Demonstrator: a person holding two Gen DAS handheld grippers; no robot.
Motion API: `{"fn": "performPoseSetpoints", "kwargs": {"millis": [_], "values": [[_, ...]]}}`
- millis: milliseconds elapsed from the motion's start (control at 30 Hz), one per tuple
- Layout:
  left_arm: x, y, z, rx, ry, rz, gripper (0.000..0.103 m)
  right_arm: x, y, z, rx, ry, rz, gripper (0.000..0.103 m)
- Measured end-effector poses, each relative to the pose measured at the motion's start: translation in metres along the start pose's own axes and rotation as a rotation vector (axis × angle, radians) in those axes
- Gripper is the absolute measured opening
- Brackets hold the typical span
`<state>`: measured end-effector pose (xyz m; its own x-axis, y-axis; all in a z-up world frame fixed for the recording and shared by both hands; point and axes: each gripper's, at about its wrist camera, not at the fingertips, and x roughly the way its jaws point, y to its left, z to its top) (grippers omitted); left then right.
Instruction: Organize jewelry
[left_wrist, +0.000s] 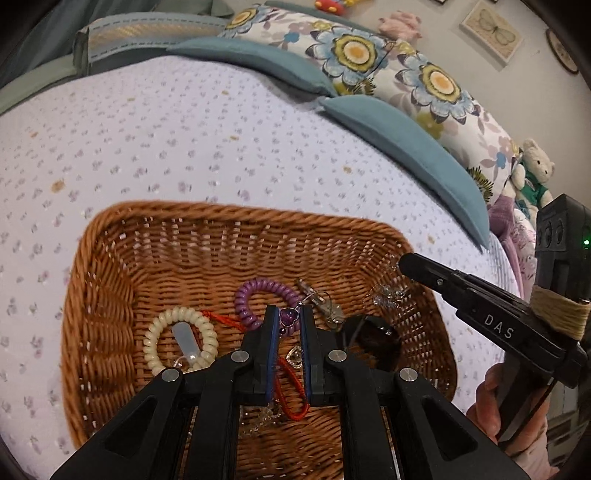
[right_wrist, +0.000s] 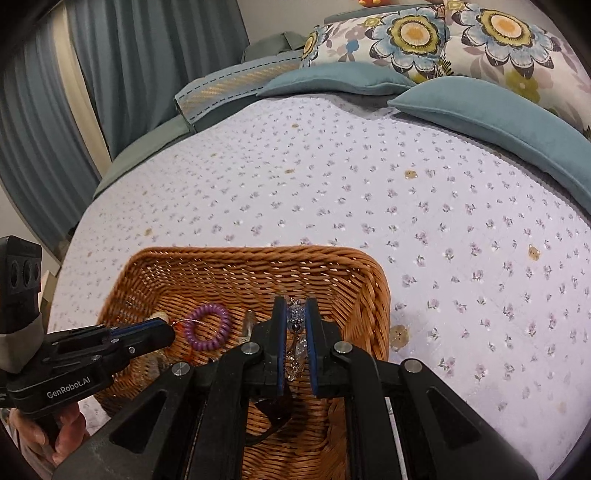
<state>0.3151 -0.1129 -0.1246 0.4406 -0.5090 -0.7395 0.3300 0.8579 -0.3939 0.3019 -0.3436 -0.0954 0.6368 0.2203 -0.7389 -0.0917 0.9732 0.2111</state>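
While both claws hang over the wicker basket (left_wrist: 236, 218), my left gripper (left_wrist: 288, 317) pinches a purple heart pendant (left_wrist: 289, 315), its red cord (left_wrist: 291, 387) trailing toward me; my right gripper (right_wrist: 295, 314) clamps a crystal trinket (right_wrist: 296, 332) lengthwise between its fingers.

"DAS" on right tool (left_wrist: 400, 264) | "GenRobot.AI" on left tool (right_wrist: 168, 334)

Both wrist views close above, angled down, sharing the wicker basket (left_wrist: 236, 221) on the bed (right_wrist: 369, 184).
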Motion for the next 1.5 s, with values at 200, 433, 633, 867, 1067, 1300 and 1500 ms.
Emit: {"fn": "performPoseSetpoints", "kwargs": {"millis": [200, 433, 633, 867, 1067, 1300, 1500], "values": [[0.008, 0.003, -0.004, -0.013, 0.035, 0.008, 0.011, 0.003, -0.005, -0.002, 0.032, 0.024, 0.017, 0.014], [-0.018, 0.002, -0.012, -0.012, -0.009, 0.016, 0.041, -0.025, -0.009, -0.002, 0.079, -0.015, 0.030, 0.042], [-0.074, -0.015, -0.030, 0.032, -0.077, 0.025, 0.041, -0.075, 0.001, -0.013, 0.091, -0.064, 0.075, 0.054], [-0.165, -0.045, -0.069, 0.073, -0.225, 0.051, 0.059, -0.149, 0.032, -0.048, 0.046, -0.144, 0.094, 0.076], [-0.217, -0.064, -0.109, 0.075, -0.340, 0.113, 0.071, -0.196, 0.064, -0.094, -0.039, -0.229, 0.004, 0.085], [-0.223, -0.066, -0.153, 0.058, -0.412, 0.244, 0.076, -0.206, 0.089, -0.134, -0.100, -0.280, -0.094, 0.085], [-0.219, -0.073, -0.166, 0.115, -0.447, 0.337, 0.076, -0.207, 0.099, -0.145, -0.158, -0.322, -0.164, 0.085]]}}
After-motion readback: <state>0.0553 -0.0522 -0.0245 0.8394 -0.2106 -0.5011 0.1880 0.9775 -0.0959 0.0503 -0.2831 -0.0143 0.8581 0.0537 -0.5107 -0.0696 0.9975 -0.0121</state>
